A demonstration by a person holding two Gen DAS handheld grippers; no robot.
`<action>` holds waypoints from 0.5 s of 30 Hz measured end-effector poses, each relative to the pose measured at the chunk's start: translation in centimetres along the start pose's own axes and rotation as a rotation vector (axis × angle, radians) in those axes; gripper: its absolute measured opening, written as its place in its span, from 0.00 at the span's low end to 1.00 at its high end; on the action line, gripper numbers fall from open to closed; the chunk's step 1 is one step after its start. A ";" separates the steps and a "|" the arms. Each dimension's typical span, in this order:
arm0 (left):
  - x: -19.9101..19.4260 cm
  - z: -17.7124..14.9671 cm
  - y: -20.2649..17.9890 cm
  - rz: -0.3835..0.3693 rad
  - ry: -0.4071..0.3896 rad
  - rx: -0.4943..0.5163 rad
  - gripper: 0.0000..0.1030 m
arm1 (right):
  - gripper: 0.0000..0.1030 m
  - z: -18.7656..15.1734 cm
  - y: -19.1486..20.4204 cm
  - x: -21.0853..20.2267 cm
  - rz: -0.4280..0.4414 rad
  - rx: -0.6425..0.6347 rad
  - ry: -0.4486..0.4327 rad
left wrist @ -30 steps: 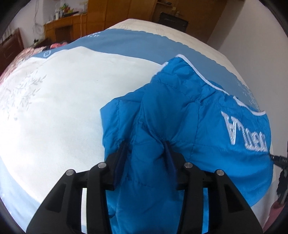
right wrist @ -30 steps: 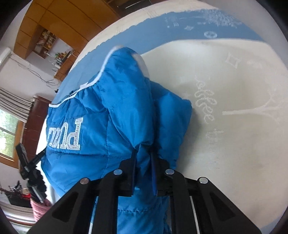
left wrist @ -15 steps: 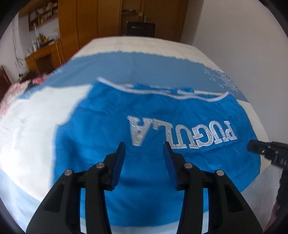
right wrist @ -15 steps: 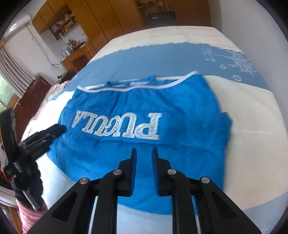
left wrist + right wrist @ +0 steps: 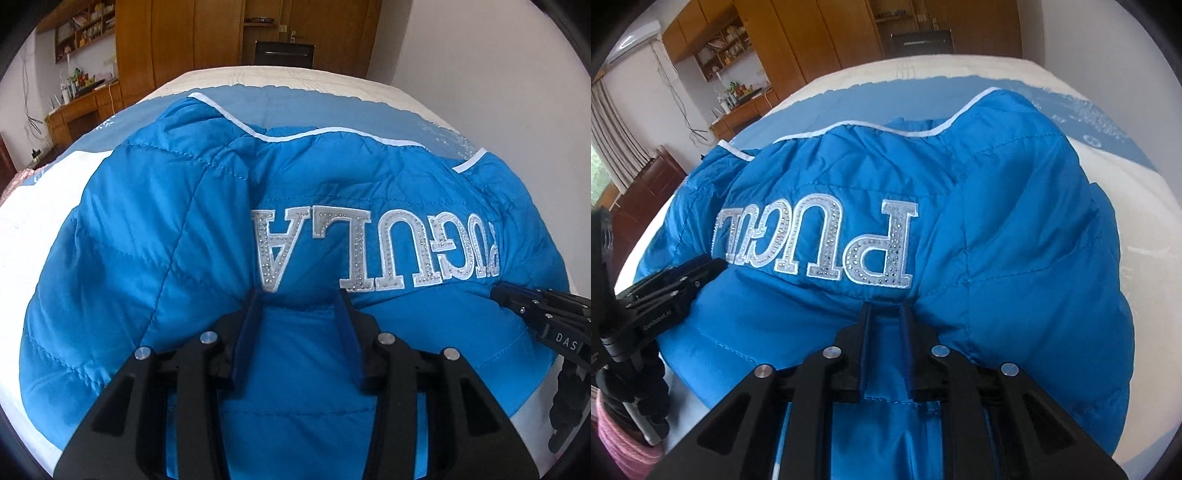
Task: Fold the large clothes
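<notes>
A blue padded jacket (image 5: 155,236) with silver letters on its back lies on the bed, its white-trimmed hem at the far side. It also shows in the right wrist view (image 5: 1015,229). My left gripper (image 5: 301,299) has its jaws apart with a fold of the jacket's near edge between them, just under the letters. My right gripper (image 5: 886,310) has its jaws close together with jacket fabric between them, at the near edge below the letter P. Each gripper shows at the edge of the other's view.
The bed cover (image 5: 26,229) is white with a blue band (image 5: 295,103) at the far side. A white wall (image 5: 480,66) runs along the right. Wooden wardrobes (image 5: 192,40) and a desk (image 5: 81,107) stand behind. A pink basket (image 5: 624,443) sits below the bed edge.
A second ago both grippers held folded sleeves over the jacket. Half a second ago they were open above the flat jacket. Now both have dropped onto its near edge, with fabric between the jaws.
</notes>
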State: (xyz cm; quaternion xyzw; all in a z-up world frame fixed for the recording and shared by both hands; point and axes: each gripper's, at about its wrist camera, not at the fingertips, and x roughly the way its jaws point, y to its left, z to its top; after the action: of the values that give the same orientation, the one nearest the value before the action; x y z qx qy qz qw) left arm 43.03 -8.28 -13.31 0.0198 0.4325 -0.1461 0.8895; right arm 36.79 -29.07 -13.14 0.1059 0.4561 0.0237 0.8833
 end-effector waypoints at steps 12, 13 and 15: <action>-8.6 2.3 5.6 0.035 -0.077 -0.098 0.68 | 0.53 2.5 -6.2 -10.4 0.098 0.121 -0.100; -9.1 2.4 7.3 0.069 -0.077 -0.112 0.69 | 0.54 2.7 -7.5 -10.6 0.096 0.135 -0.087; -9.0 2.6 10.4 0.103 -0.062 -0.156 0.71 | 0.59 2.8 -10.5 -10.2 0.071 0.190 -0.041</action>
State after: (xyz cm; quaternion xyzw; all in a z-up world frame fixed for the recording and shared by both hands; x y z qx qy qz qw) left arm 42.61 3.41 -5.65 -0.0320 0.4134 -0.0665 0.9076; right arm 32.60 -41.22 -5.61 0.2055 0.4343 0.0095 0.8770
